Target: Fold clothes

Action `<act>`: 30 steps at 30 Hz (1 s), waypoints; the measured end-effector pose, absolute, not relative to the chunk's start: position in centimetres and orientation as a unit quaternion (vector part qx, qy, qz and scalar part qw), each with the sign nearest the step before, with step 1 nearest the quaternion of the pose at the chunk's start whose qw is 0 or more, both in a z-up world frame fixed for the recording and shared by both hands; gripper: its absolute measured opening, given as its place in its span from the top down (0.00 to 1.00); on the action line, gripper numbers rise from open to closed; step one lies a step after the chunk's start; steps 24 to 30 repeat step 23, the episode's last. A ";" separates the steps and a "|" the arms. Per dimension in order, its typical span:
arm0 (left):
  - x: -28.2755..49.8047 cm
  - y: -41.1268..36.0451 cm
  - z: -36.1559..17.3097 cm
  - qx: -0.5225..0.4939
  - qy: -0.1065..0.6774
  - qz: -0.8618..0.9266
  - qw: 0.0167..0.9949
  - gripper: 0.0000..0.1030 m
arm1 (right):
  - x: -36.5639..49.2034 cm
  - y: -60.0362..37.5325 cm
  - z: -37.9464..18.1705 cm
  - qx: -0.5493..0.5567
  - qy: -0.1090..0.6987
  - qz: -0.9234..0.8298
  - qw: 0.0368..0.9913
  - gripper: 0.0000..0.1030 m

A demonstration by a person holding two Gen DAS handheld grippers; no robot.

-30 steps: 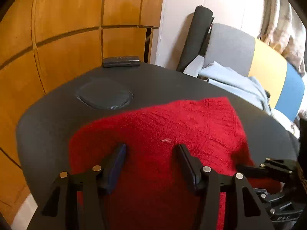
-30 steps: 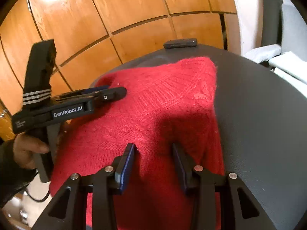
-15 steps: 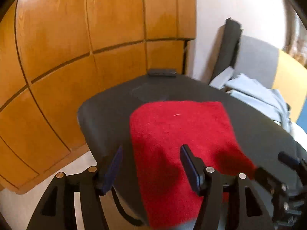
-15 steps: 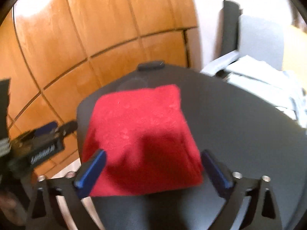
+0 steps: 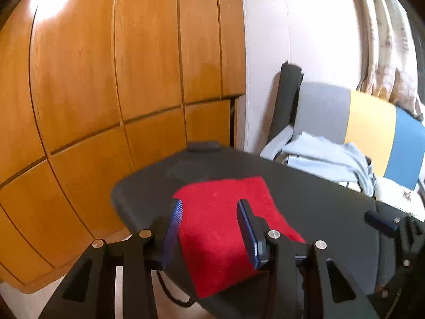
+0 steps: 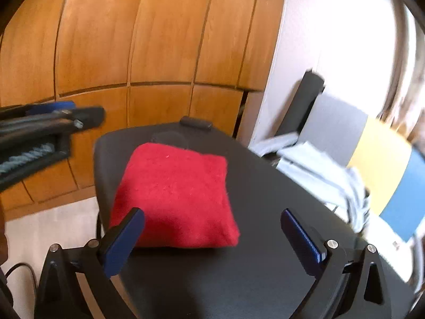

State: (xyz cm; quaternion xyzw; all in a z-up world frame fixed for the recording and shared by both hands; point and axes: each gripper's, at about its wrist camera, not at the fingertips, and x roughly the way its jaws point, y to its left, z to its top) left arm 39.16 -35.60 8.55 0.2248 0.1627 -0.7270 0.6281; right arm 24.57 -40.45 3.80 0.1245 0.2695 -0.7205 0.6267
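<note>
Right wrist view shows the folded red sweater (image 6: 172,196) lying square by the table's (image 6: 265,252) left edge, apparently finished, so both grippers, right (image 6: 212,239) and left (image 5: 209,228), hover above it, fingers spread, empty.

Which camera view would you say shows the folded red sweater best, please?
The right wrist view: the whole red sweater shows, all edges visible on the black table. In the left wrist view, the fingers hide part of it.
</note>
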 end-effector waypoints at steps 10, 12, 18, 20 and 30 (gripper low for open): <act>38.2 -36.4 6.0 0.256 0.168 -0.699 0.646 0.59 | 23.0 -40.6 3.6 0.165 0.235 -0.737 0.612 0.00; 37.9 -36.3 5.8 0.260 0.168 -0.699 0.645 0.59 | 22.9 -40.7 3.5 0.165 0.237 -0.739 0.609 0.00; 37.3 -36.4 4.5 0.273 0.183 -0.705 0.629 0.59 | 21.9 -40.4 2.7 0.186 0.234 -0.740 0.603 0.00; 37.5 -36.3 4.3 0.265 0.188 -0.709 0.626 0.59 | 21.5 -40.3 2.5 0.192 0.233 -0.739 0.602 0.00; 37.4 -36.1 3.9 0.261 0.184 -0.708 0.630 0.62 | 20.8 -40.0 2.4 0.199 0.227 -0.740 0.601 0.00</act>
